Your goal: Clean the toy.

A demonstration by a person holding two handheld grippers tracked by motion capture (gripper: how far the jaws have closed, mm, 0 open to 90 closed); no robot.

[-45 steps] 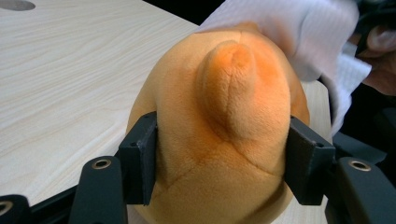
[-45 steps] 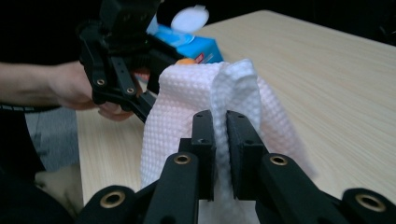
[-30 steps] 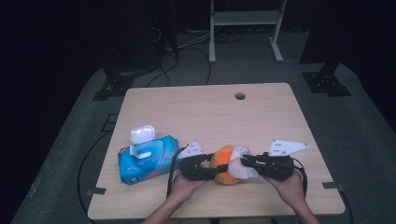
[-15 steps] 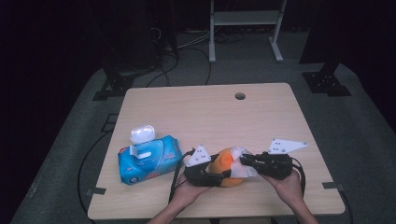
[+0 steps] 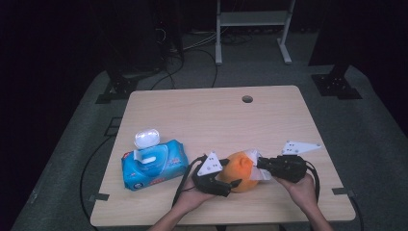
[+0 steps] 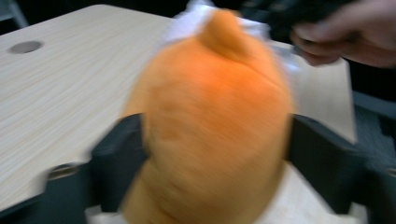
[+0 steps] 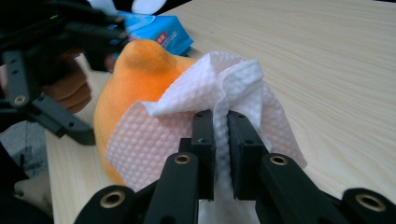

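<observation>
Lower centre of the high view: the orange toy (image 5: pixel 239 172) rests on the bench (image 5: pixel 216 120). Left gripper (image 5: pixel 222 185) fingers have just been opening and now stand released around the toy. Right gripper (image 5: pixel 262 169) fingers stay clenched on the wipe (image 7: pixel 224 98) draped against the toy.

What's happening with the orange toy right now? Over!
Left gripper just opened, jaws around orange toy. Right gripper shut on white wipe, against toy. Nothing in the way.

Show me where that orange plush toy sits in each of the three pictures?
High view: the orange plush toy sits near the table's front edge, between the two grippers.
Left gripper view: it is large and blurred at the centre, between that gripper's jaws.
Right gripper view: it is left of centre, behind the white wipe.
Shared landmark: the white wipe draped on the toy.
</observation>
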